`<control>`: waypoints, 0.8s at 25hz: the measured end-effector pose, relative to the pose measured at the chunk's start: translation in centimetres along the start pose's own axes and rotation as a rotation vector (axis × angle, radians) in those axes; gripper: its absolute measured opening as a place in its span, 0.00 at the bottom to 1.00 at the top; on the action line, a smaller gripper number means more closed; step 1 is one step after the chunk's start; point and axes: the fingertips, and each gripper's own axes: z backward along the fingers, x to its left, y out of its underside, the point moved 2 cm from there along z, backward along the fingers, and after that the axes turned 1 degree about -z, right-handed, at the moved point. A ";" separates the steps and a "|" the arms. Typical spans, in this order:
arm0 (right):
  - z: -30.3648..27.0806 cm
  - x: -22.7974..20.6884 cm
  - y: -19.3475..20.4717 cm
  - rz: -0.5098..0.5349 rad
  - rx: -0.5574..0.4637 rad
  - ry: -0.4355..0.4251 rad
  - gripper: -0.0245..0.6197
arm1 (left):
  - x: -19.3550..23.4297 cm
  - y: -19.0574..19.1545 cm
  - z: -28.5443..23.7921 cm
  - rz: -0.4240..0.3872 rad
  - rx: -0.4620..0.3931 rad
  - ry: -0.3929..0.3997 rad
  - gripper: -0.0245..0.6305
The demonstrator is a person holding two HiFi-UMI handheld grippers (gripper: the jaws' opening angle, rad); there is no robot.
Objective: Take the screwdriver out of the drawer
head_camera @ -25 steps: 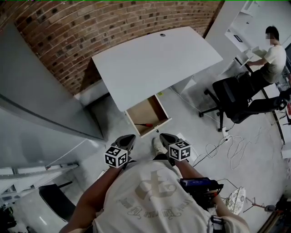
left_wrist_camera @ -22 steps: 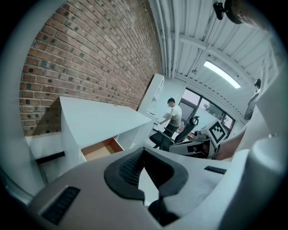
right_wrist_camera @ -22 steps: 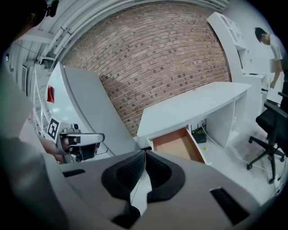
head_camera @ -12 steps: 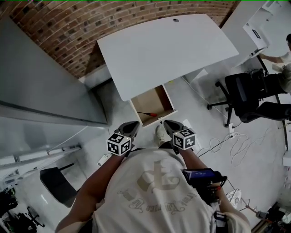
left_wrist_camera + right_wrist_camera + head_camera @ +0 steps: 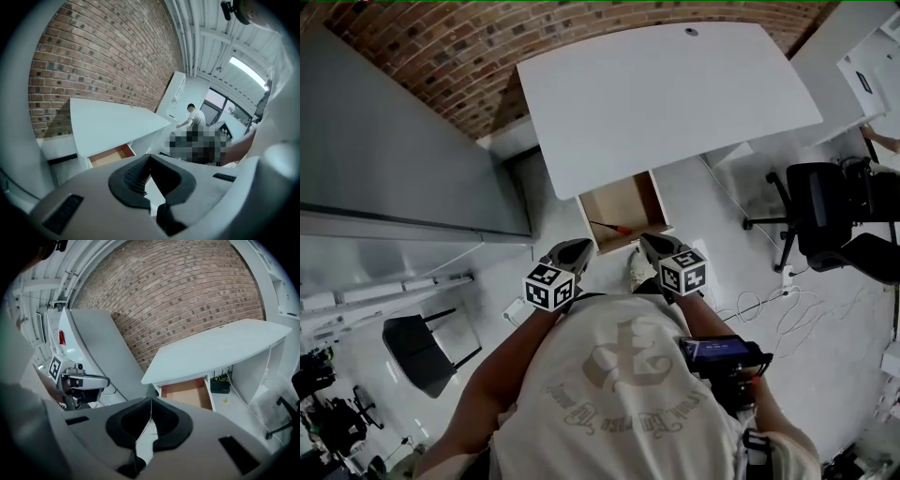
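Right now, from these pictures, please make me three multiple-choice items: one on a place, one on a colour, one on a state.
1. Where does the screwdriver lie?
A. on the desk top
B. in the open drawer
C. on the floor

2. What colour is its handle?
A. red
B. blue
C. yellow

3. How are the left gripper jaws?
A. wide apart
B. shut on the screwdriver
C. shut on nothing

Answers: 1 B, it rests on the drawer's bottom; 2 A, its thick end shows red; 3 C, the left gripper view shows them meeting with nothing between.
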 end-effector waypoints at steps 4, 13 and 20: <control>-0.8 -1.1 -0.7 0.072 0.057 -0.031 0.07 | 0.0 0.0 -0.5 0.034 -0.006 -0.049 0.07; -3.1 -2.3 -1.4 0.202 0.140 -0.129 0.07 | 0.3 0.1 -1.5 0.105 -0.033 -0.156 0.07; -3.7 -3.6 -2.1 0.344 0.181 -0.211 0.07 | 0.1 0.1 -3.5 0.149 -0.042 -0.220 0.07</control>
